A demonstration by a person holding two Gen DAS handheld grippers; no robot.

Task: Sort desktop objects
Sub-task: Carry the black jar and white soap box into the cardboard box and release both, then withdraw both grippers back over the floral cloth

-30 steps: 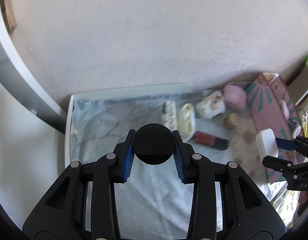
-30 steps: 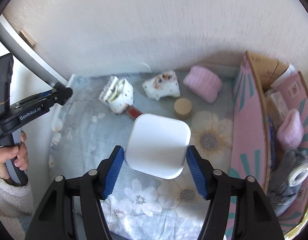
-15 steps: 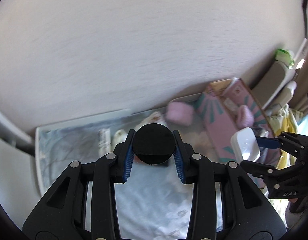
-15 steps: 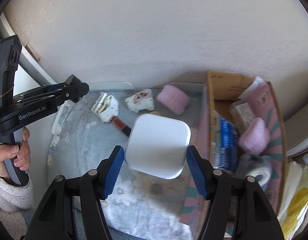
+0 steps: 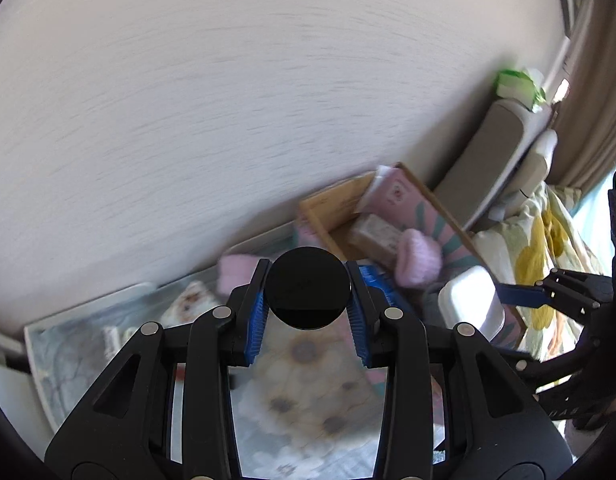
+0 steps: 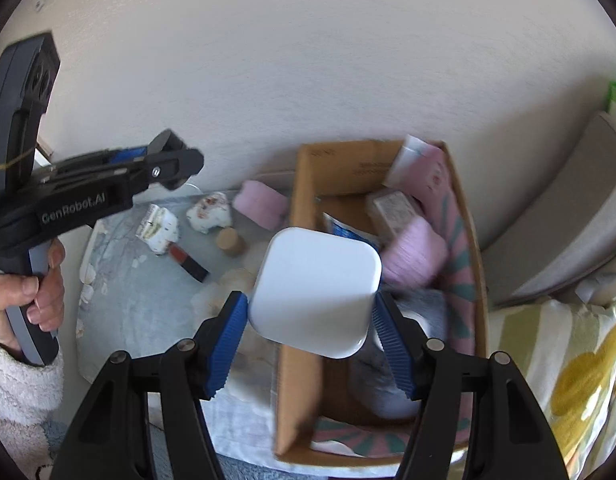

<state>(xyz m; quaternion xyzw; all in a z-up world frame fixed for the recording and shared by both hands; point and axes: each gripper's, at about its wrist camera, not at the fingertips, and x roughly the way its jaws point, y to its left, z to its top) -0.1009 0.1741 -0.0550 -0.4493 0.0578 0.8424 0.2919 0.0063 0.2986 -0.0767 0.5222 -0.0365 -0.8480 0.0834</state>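
Desktop clutter is going into the open cardboard box (image 6: pixel 387 240) at right: my right gripper (image 6: pixel 311 312) clamps a white rounded-square plastic case (image 6: pixel 313 290) above its near-left wall, my left gripper (image 5: pixel 308 312) pinches a black round disc (image 5: pixel 308 294), and next I'd lower and release inside.

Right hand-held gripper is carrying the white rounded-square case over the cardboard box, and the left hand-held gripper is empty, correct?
Not quite. The left hand-held gripper is not empty: the left wrist view shows its blue pads clamped on a black round disc. The rest holds: the right hand-held gripper carries the white rounded-square case over the cardboard box, as the right wrist view shows.
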